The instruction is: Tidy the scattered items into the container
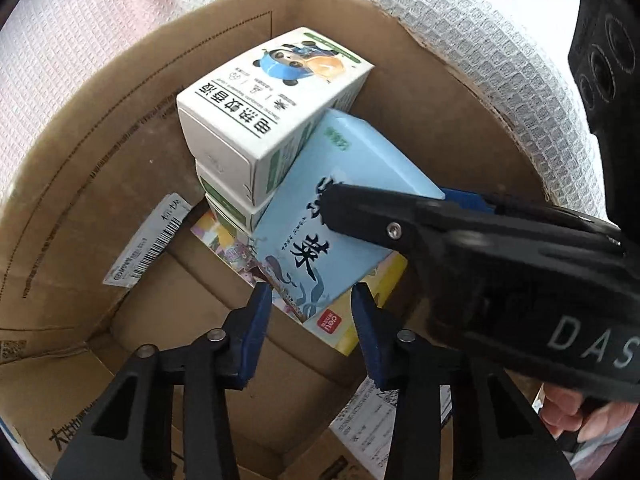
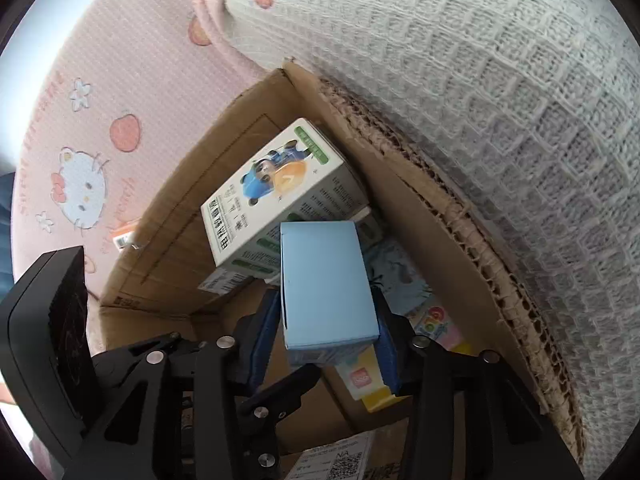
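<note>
A brown cardboard box (image 1: 132, 160) holds the items; it also shows in the right wrist view (image 2: 420, 216). Inside, white cartons with a panda picture (image 1: 264, 96) are stacked, also seen from the right wrist (image 2: 276, 192). A light blue box (image 1: 340, 200) leans on them over a yellow-edged colourful pack (image 1: 360, 320). My right gripper (image 2: 326, 340) is shut on the light blue box (image 2: 324, 280) inside the cardboard box, and it shows in the left wrist view (image 1: 360, 208). My left gripper (image 1: 312, 312) is open and empty, just above the box floor near the blue box's lower edge.
A white waffle-weave blanket (image 2: 500, 100) lies against the cardboard box's far and right rim. A pink cartoon-print sheet (image 2: 100, 128) lies to the left. Shipping labels (image 1: 148, 240) are stuck on the box's inner wall and flap. The right hand (image 1: 576, 404) holds its gripper.
</note>
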Motion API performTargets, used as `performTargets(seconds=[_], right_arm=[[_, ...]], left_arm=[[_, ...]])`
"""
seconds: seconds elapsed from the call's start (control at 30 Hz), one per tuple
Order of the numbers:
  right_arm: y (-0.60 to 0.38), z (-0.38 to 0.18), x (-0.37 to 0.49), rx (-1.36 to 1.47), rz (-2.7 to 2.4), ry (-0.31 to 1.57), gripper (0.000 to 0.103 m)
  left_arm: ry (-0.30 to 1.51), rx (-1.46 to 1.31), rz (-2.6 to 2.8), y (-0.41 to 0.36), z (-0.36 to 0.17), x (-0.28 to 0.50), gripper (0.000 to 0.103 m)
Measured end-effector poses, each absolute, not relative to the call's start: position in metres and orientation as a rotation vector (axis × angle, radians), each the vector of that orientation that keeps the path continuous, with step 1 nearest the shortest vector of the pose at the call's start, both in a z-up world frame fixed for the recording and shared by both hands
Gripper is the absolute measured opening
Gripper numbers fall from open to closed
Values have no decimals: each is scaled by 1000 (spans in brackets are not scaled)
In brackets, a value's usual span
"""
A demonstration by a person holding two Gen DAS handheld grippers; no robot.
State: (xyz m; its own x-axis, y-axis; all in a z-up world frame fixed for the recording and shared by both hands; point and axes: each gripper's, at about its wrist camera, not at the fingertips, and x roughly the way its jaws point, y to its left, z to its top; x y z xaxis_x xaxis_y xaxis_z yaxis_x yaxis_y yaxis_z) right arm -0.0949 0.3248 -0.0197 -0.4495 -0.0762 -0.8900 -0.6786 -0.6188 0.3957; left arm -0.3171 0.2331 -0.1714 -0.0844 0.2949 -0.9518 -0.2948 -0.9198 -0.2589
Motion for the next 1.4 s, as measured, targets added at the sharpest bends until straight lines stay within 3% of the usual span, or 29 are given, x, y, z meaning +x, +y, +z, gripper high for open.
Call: performTargets(seconds=[0.17,0.4,0.47,0.57,0.7,1.1,1.27,1.4], right_arm=[[317,-12,-92,-1414,2097,983,47],[299,44,-82,-1381,2151,597,49],[301,52,-77,-1362,2160,592,48],[304,46,-79,-1363,2154,606,26],[303,23,-88,-1425,2159,628,18],[310,7,-94,-1484,2084,702,18],[306,10,-87,-1552,2041,650,18],[306,-6,-88,-1662,1959,663,18]], left_arm=[[5,-1845,2047,233,-180,-315,45],[-40,-1871,2023,226,-184,-314,45],[-46,-1867,2027,226,-183,-313,45],[-51,-1869,2029,227,-185,-310,45],[-59,-1867,2021,227,-185,-305,45],[-80,-1859,2079,215,-175,-287,45],[-188,-1896,2143,201,-166,-275,24],[-216,-1994,2097,201,-176,-267,22]])
